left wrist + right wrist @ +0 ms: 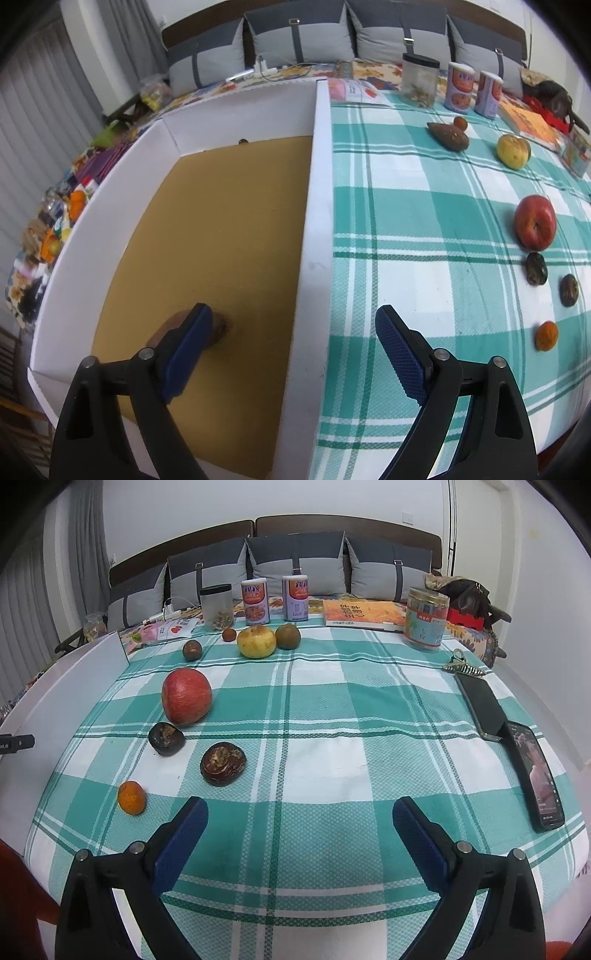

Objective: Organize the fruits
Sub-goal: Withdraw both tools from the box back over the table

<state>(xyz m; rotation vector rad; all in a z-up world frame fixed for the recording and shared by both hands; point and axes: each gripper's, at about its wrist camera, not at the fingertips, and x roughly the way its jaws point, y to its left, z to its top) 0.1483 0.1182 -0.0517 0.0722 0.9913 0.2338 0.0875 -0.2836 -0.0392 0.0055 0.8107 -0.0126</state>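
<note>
My left gripper (291, 325) is open above the right wall of a white box (317, 206) with a brown floor. A brown fruit (219, 326) lies on the box floor, partly hidden behind my left finger. A red apple (535, 221), a yellow apple (512, 150), two dark brown fruits (536, 268) and a small orange (546, 334) lie on the checked cloth. My right gripper (300, 814) is open and empty above the cloth. In its view are the red apple (186, 696), two dark fruits (223, 763), the small orange (131, 796) and the yellow apple (256, 641).
Two cans (255, 602), a clear jar (217, 607), a labelled tub (427, 619) and an orange book (364, 614) stand at the far edge. Two phones (535, 771) and a hair clip (461, 666) lie at the right. A sofa with cushions is behind.
</note>
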